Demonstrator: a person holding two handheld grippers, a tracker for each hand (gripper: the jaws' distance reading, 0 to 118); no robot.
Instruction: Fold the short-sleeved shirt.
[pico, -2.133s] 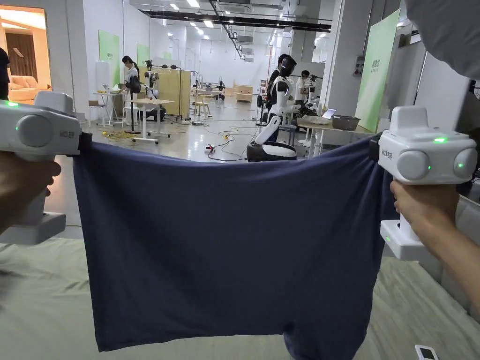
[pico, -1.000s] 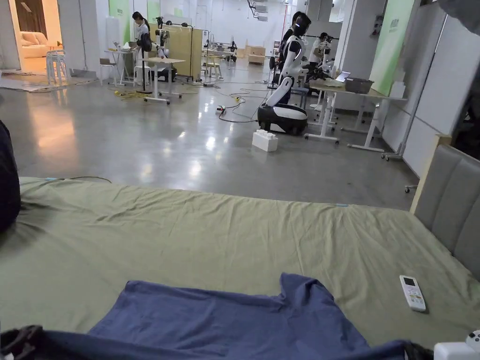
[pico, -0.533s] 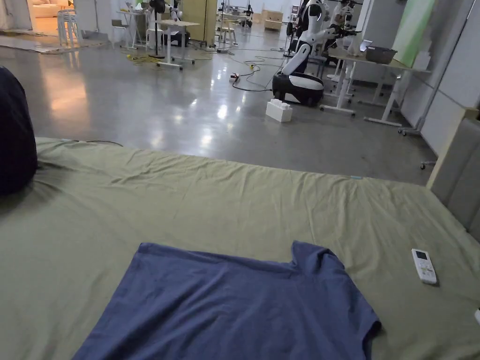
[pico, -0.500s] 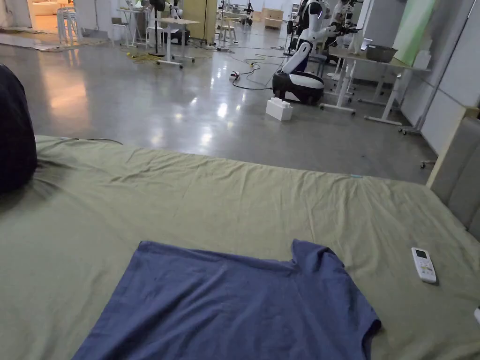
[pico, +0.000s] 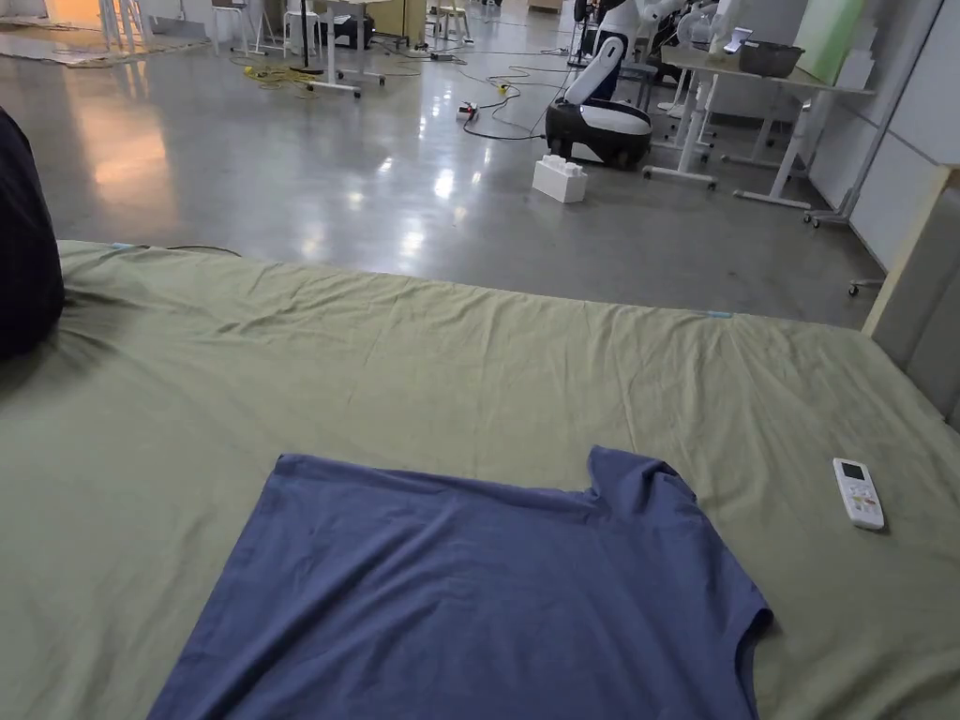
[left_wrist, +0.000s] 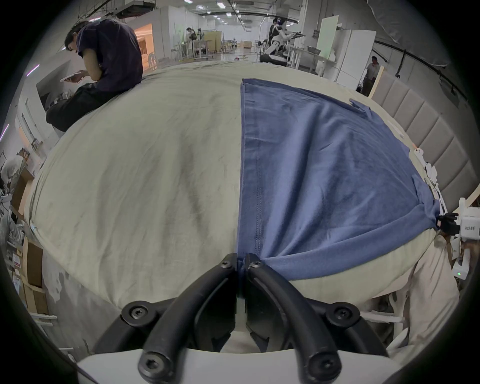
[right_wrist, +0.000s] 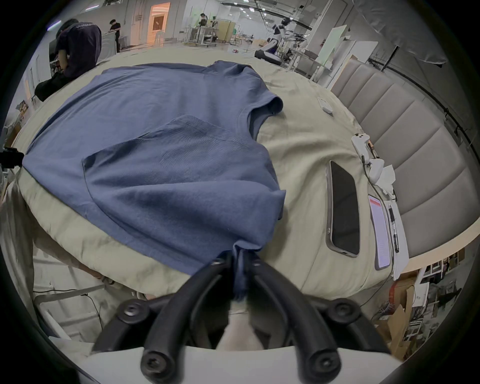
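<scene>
The soft, limp blue cotton short-sleeved shirt (pico: 487, 600) lies flat on the olive-green bed sheet (pico: 422, 356). The left gripper (left_wrist: 241, 262) and right gripper (right_wrist: 239, 256) each pinch a near corner; light cloth, best held at corners.

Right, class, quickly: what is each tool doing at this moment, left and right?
Left tool: closed on a near corner of the blue short-sleeved cotton shirt.
Right tool: closed on the shirt's other near corner.
</scene>
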